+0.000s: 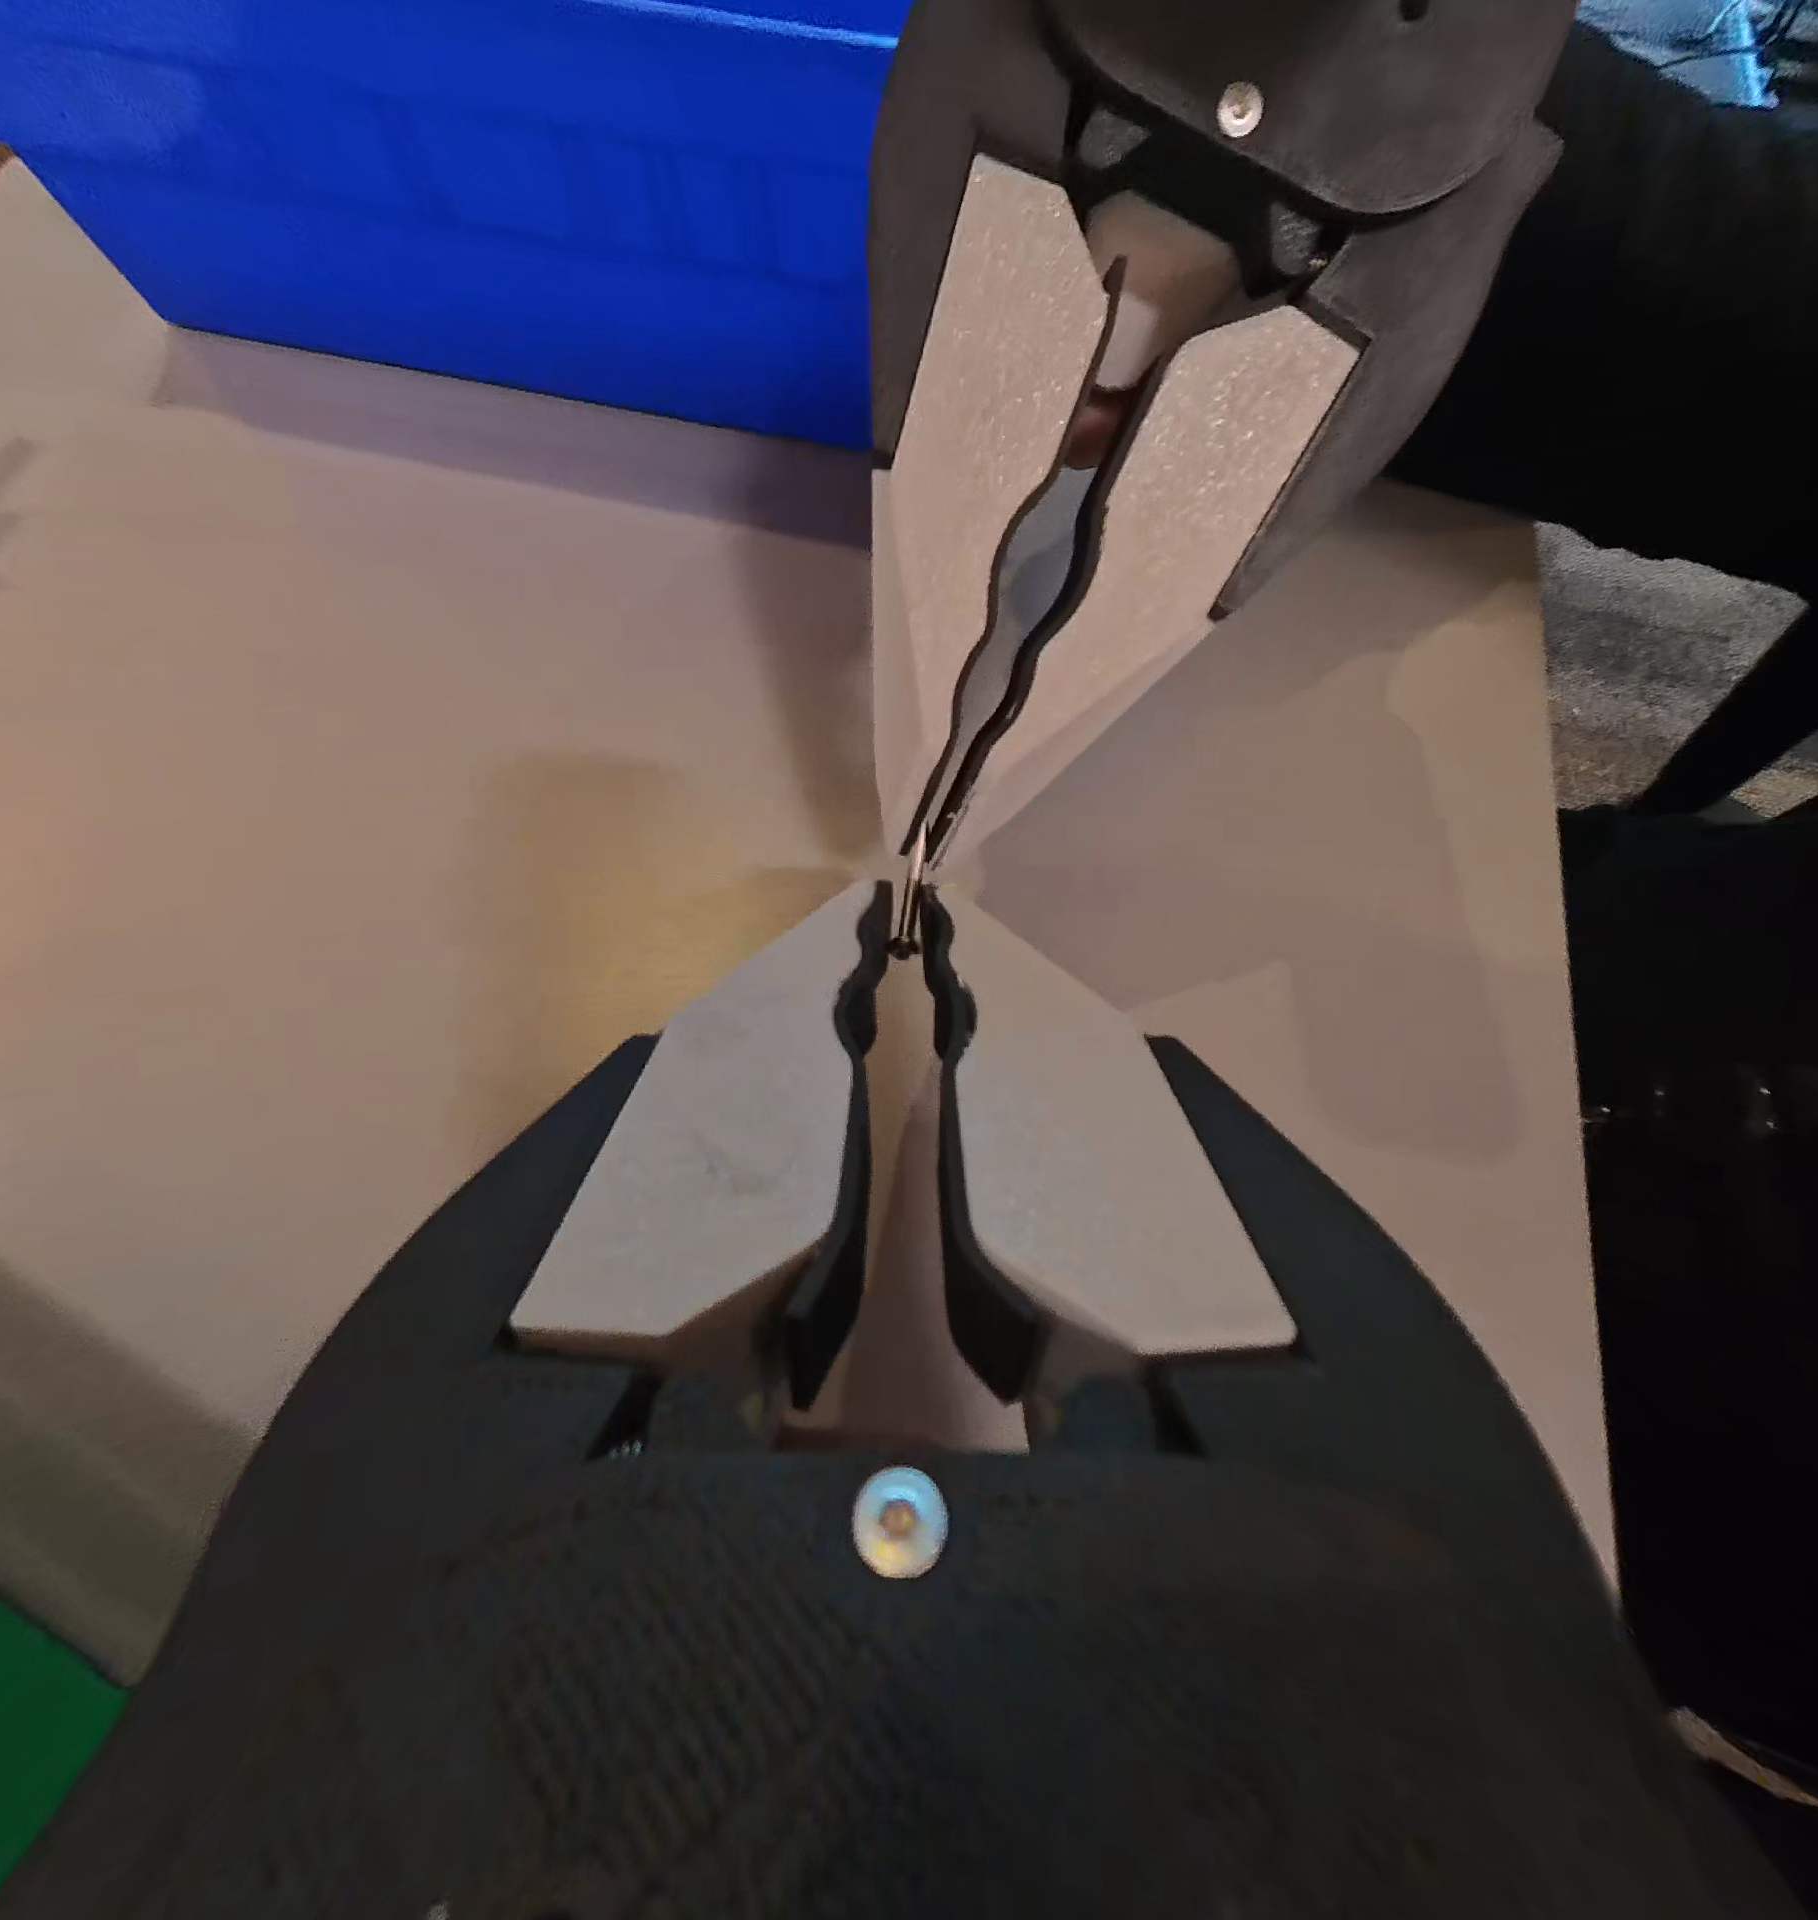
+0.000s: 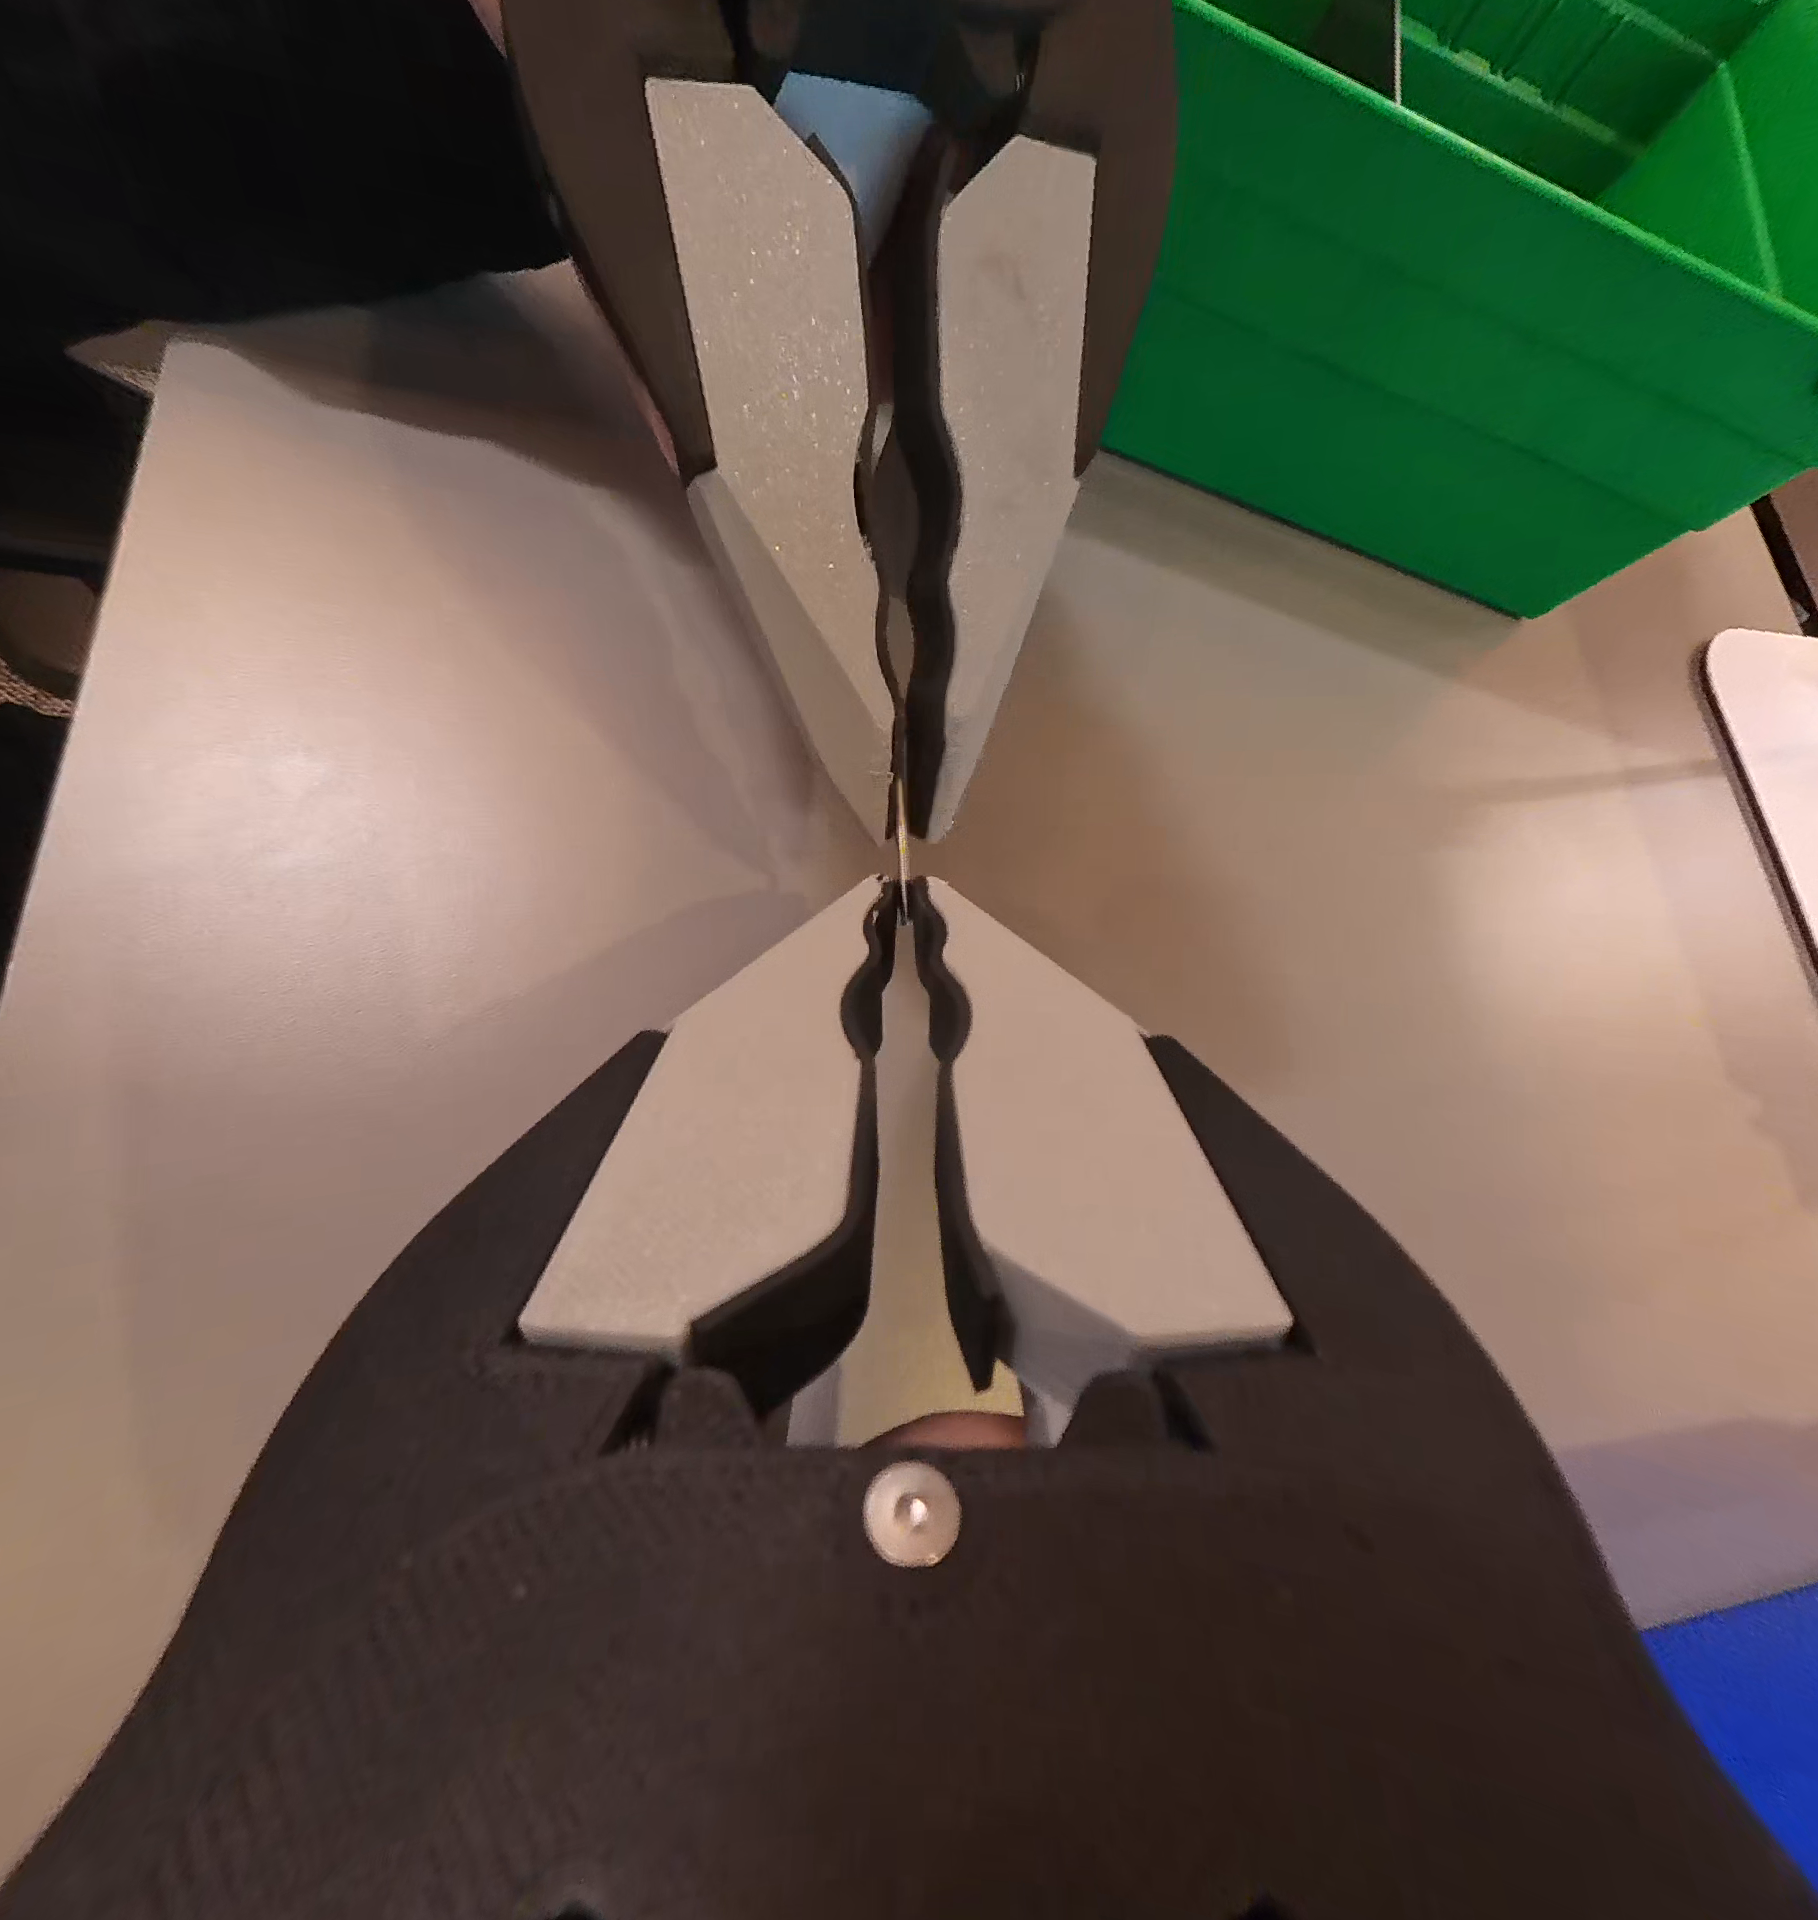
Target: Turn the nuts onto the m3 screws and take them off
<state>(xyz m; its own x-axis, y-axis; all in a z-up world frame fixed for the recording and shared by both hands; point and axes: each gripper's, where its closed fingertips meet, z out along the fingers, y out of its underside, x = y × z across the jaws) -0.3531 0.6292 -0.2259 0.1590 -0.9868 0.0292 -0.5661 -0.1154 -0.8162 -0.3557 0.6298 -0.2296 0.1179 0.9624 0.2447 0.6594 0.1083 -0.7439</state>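
Note:
My two grippers meet tip to tip above the beige table (image 1: 365,831). In the left wrist view my left gripper (image 1: 905,920) is shut on a thin dark m3 screw (image 1: 910,904). The screw's head sits between the pads and its shaft points at the right gripper (image 1: 931,831), which comes in from above. In the right wrist view my right gripper (image 2: 900,906) is shut on a tiny dark piece, apparently the nut (image 2: 900,912), on the shiny screw shaft (image 2: 901,860). The shaft runs into the tips of the left gripper (image 2: 910,831). The nut is hidden in the left wrist view.
A blue bin (image 1: 469,156) stands at the far side in the left wrist view. A green divided bin (image 2: 1456,312) stands at the upper right in the right wrist view, and a white board (image 2: 1798,790) lies at the right edge. The table edge (image 1: 1554,935) borders dark floor. Both grippers' tips are close together, under 4 cm apart.

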